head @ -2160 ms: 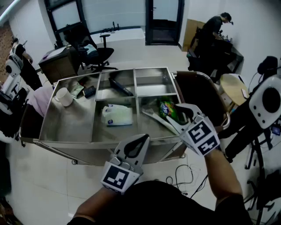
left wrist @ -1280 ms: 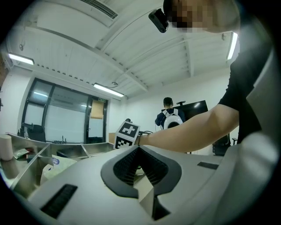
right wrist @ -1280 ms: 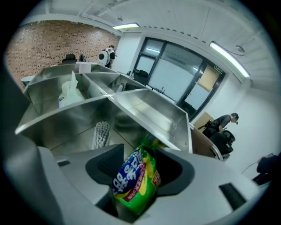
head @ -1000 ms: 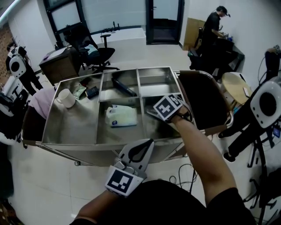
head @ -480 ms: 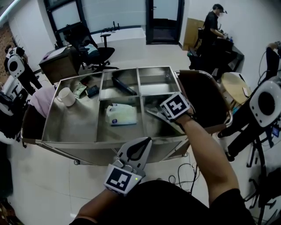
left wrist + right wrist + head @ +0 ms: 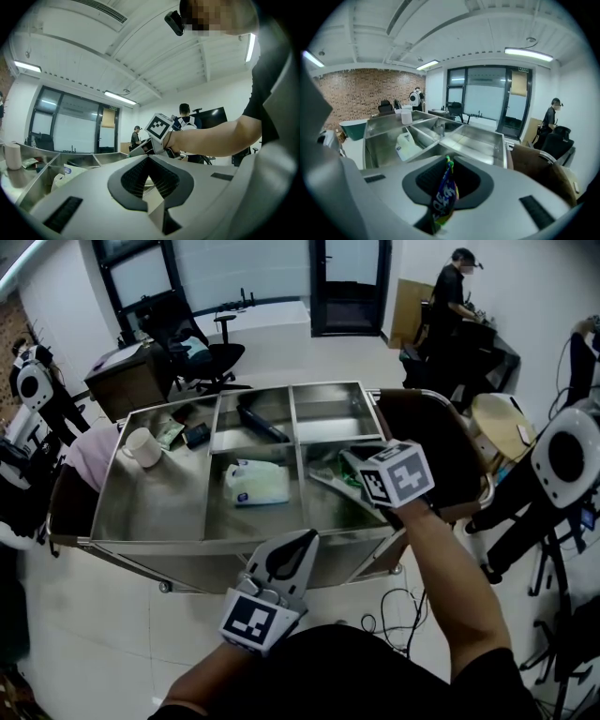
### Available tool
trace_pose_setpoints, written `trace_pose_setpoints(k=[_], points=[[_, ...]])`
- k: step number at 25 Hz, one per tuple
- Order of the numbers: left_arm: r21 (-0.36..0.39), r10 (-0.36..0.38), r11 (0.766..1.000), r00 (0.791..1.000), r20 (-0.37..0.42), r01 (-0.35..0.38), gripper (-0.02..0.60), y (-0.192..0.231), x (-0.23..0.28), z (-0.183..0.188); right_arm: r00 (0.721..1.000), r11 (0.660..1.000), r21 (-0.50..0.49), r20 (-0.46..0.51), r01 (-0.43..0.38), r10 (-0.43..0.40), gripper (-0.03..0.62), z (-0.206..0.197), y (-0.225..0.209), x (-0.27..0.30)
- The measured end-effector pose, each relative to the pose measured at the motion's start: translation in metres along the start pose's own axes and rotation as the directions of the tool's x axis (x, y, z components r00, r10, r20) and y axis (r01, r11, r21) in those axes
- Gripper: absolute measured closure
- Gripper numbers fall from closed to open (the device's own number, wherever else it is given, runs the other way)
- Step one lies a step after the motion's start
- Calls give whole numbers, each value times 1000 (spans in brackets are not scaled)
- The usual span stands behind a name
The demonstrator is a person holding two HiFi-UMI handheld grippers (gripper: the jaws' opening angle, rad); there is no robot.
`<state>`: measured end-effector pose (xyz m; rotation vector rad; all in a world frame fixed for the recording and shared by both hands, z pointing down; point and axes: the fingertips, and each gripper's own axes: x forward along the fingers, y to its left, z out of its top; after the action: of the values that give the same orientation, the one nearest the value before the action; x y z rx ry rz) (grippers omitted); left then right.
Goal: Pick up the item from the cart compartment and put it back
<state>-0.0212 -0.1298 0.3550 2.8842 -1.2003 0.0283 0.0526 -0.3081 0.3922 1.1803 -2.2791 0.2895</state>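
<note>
A colourful snack packet hangs pinched between the jaws of my right gripper, which are closing on it. In the head view the right gripper is over the front right compartment of the steel cart, and a green bit of the snack packet shows beside it. My left gripper is held in front of the cart's near edge, jaws together with nothing in them. From the left gripper view, the left gripper points toward the right forearm.
A white jug lies in the front middle compartment and a black tool in the back middle one. A white cup stands in the big left compartment. Office chairs, a desk and a person stand behind the cart.
My right gripper reached into the front right compartment, closed on the snack packet and has drawn back slightly to the right. The left gripper has barely moved.
</note>
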Motion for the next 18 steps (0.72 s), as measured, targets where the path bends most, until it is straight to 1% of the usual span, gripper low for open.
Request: trace_pose_setpoints(k=[4,9,11,15,18], points=[[0,11,1000,1000,7,-11,581,-2,-1,3,992,998,42,120,-52,46,539,7,8,-21],[0,19,1000,1000,5,-19,581,-4,-3,2,961,996,35,271,-76,64,549,19,17,-56],[1,21,1000,1000,6,-21,581,-4,-2,2,952,997,42,300,-71,55,559,20,17,-63],[9,19,1000,1000,15,-19,581,-7,-2,5,949,996,68,312,-65,41,562,12,12,-63],[6,19,1000,1000,13,-19,581,-9,-2,5,937,995,74,346,-69,39,563,14,15,-75]])
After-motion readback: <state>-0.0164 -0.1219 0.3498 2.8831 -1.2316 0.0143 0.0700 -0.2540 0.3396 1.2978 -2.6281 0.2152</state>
